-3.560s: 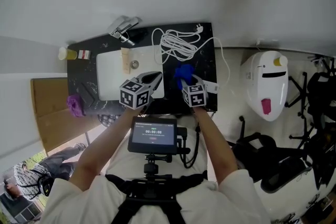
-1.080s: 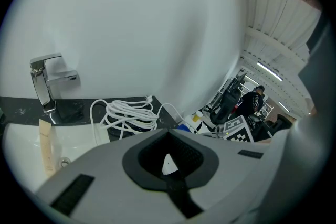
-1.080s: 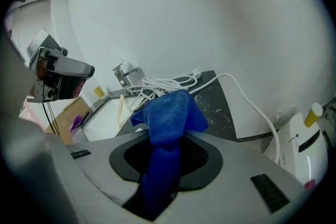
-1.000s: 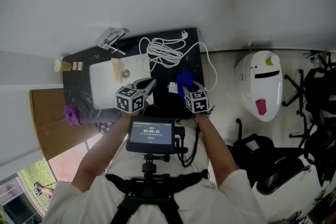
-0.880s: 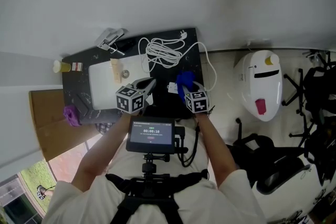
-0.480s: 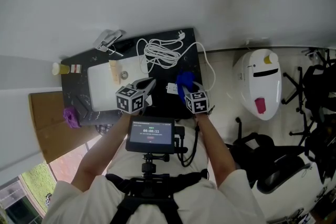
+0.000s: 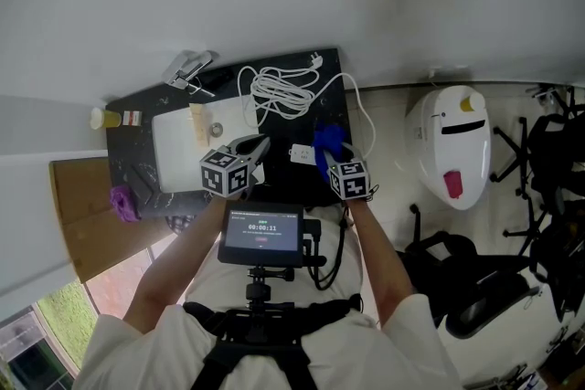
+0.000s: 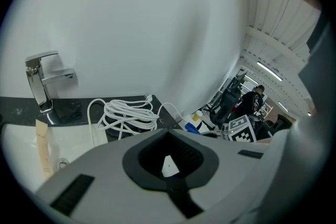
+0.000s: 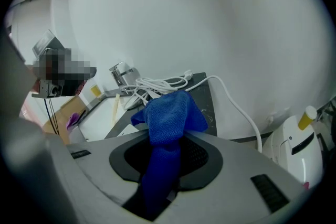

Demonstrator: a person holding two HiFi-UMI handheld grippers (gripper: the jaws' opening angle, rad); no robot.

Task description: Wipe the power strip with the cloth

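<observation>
Displacement: the right claw (image 7: pixel 331 158), clamped on the crumpled blue cloth (image 7: pixel 327 139), edges slightly rightward above the black bench (image 7: pixel 339 98). The left claw (image 7: pixel 257 146) is closed and empty, so wiping seemingly has not begun.

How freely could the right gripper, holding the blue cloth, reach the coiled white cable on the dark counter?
Probably freely. The right gripper, shut on the blue cloth, sits just short of the coiled white cable, and only bare dark counter seems to lie between them; nothing tall stands in the way.
</observation>
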